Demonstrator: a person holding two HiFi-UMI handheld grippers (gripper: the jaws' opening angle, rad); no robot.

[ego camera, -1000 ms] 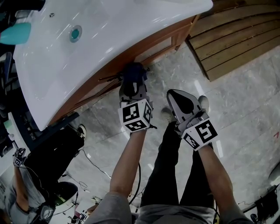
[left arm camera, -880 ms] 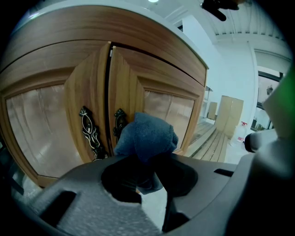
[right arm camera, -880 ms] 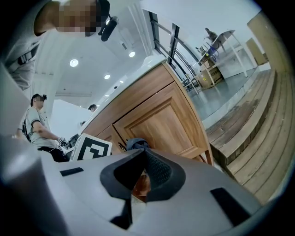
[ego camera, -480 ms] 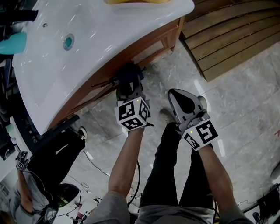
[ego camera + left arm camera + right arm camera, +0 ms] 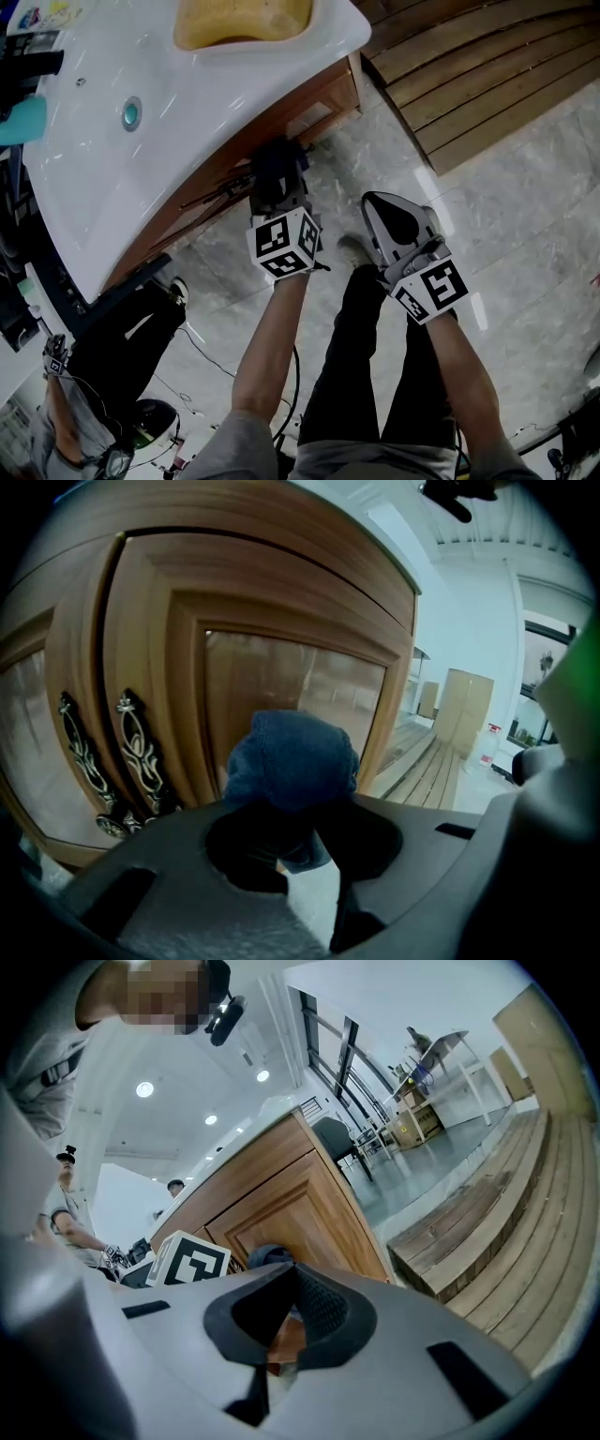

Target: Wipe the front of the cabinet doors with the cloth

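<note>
Left gripper (image 5: pixel 280 190): you are clamping the blue cloth (image 5: pixel 292 759) against the cabinet door (image 5: pixel 281 630) panel; right gripper (image 5: pixel 382 210): you are holding it closed, empty, alongside.

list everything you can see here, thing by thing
sink top: 1, white, over the cabinet
drain: 1, teal, in the sink top
bowl: 1, yellowish, far end of the sink top
cabinet doors: 2, brown wood, under the sink top
door handles: 2, dark and ornate, side by side where the doors meet
cloth: 1, dark blue, against the right-hand door
slatted steps: 1 set, brown wood, right of the cabinet
floor: grey marble
bystander: 1, lower left of the head view
left gripper: dark grey, shut on the cloth
right gripper: light grey, jaws together, nothing held, off the cabinet
trousers: black, the person's own legs
</note>
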